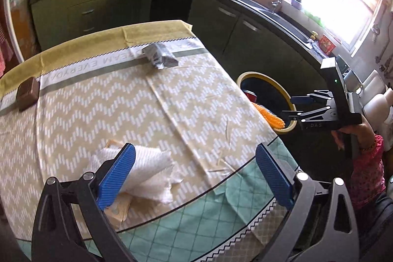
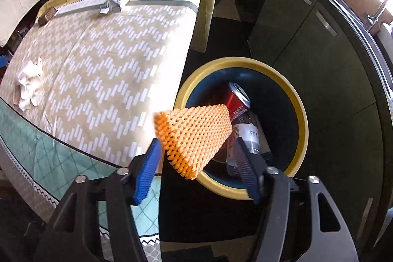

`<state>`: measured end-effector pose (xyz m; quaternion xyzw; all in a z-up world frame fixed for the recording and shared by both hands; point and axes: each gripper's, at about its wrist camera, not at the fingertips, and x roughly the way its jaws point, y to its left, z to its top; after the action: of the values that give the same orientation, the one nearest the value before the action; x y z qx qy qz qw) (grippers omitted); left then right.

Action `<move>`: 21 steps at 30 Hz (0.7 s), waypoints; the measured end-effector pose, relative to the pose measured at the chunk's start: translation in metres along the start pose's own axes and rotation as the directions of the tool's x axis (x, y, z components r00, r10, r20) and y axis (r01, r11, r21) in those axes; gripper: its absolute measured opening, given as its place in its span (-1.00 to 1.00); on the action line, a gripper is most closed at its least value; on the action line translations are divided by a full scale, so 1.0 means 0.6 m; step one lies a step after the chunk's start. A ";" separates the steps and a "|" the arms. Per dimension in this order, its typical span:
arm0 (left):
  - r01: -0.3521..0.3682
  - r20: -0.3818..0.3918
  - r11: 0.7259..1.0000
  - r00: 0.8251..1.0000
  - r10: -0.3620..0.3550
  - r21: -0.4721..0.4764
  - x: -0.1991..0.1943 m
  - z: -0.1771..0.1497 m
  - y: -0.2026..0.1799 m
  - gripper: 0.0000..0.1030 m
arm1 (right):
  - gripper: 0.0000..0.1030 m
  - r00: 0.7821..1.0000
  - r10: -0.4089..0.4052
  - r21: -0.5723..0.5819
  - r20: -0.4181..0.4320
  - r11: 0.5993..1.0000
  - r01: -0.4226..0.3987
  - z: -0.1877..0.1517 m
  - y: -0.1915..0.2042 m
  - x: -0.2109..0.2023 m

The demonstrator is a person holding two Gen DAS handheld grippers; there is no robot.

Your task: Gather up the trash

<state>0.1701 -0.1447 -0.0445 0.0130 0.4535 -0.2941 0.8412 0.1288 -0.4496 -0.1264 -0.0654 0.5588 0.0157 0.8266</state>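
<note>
My left gripper [image 1: 196, 176] is open just above the table's near edge, its left finger over a crumpled white paper towel [image 1: 149, 176]. The towel also shows in the right wrist view [image 2: 29, 82]. My right gripper [image 2: 199, 168] is open over the yellow-rimmed bin [image 2: 302, 114], and an orange foam net [image 2: 194, 134] hangs loose between its fingers above the rim. The bin [image 1: 258, 76] holds a red can [image 2: 238, 97] and a silver bottle [image 2: 250, 136]. A silver wrapper [image 1: 159, 55] lies at the table's far side.
A brown box [image 1: 28, 92] sits at the table's far left. Thin wooden sticks [image 1: 221, 163] lie near the front edge. Dark green cabinets [image 1: 221, 23] and a sink counter [image 1: 289, 23] run behind the bin. A person's arm [image 1: 366, 163] is at right.
</note>
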 end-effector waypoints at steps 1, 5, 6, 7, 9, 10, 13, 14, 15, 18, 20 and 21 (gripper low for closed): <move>0.003 0.008 1.000 1.000 -0.003 -0.020 -0.007 -0.009 0.009 0.81 | -0.29 1.000 -0.007 -0.003 -0.010 1.000 0.007 -0.003 0.000 0.008; 0.016 0.048 0.997 0.999 -0.013 -0.069 -0.025 -0.031 0.020 0.81 | -0.54 0.999 0.007 -0.019 -0.040 1.000 -0.007 -0.016 0.004 0.032; 0.023 0.054 0.997 0.998 -0.018 -0.077 -0.029 -0.034 0.020 0.81 | -0.54 0.999 0.012 -0.020 -0.040 1.000 -0.013 -0.017 0.004 0.037; 0.033 0.058 0.996 0.998 -0.028 -0.083 -0.032 -0.036 0.020 0.81 | -0.54 0.999 0.014 -0.019 -0.040 1.000 -0.015 -0.018 0.006 0.041; 0.051 0.061 0.995 0.997 -0.045 -0.089 -0.035 -0.038 0.017 0.81 | -0.54 0.999 0.010 -0.028 -0.042 1.000 -0.011 -0.020 0.010 0.047; 0.054 0.061 0.995 0.997 -0.048 -0.088 -0.036 -0.038 0.015 0.81 | -0.54 0.999 0.004 -0.036 -0.043 0.999 -0.006 -0.020 0.013 0.050; 0.054 0.061 0.996 0.997 -0.049 -0.078 -0.039 -0.038 0.008 0.81 | -0.54 1.000 0.015 -0.049 -0.023 0.999 -0.016 -0.027 0.018 0.044; 0.056 0.061 0.996 0.997 -0.051 -0.076 -0.039 -0.038 0.006 0.81 | -0.54 1.000 0.006 -0.054 -0.016 0.999 -0.007 -0.030 0.020 0.040; 0.057 0.061 0.996 0.997 -0.053 -0.075 -0.040 -0.038 0.005 0.81 | -0.54 1.000 -0.002 -0.064 -0.015 0.998 0.001 -0.033 0.021 0.039; 0.056 0.056 0.996 0.997 -0.052 -0.069 -0.036 -0.037 0.000 0.81 | -0.52 1.000 -0.001 -0.091 -0.001 0.996 0.001 -0.040 0.030 0.034; 0.058 0.047 0.996 0.997 -0.055 -0.069 -0.031 -0.037 -0.002 0.81 | -0.52 1.000 -0.027 -0.099 -0.004 0.995 0.027 -0.039 0.030 0.040; 0.059 0.043 0.996 0.997 -0.056 -0.069 -0.028 -0.038 -0.003 0.81 | -0.52 0.999 -0.047 -0.098 -0.001 0.994 0.046 -0.036 0.028 0.044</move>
<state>0.1449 -0.1317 -0.0442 -0.0357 0.4466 -0.3024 0.8413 0.1169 -0.4371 -0.1605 -0.1188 0.5569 0.0237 0.8217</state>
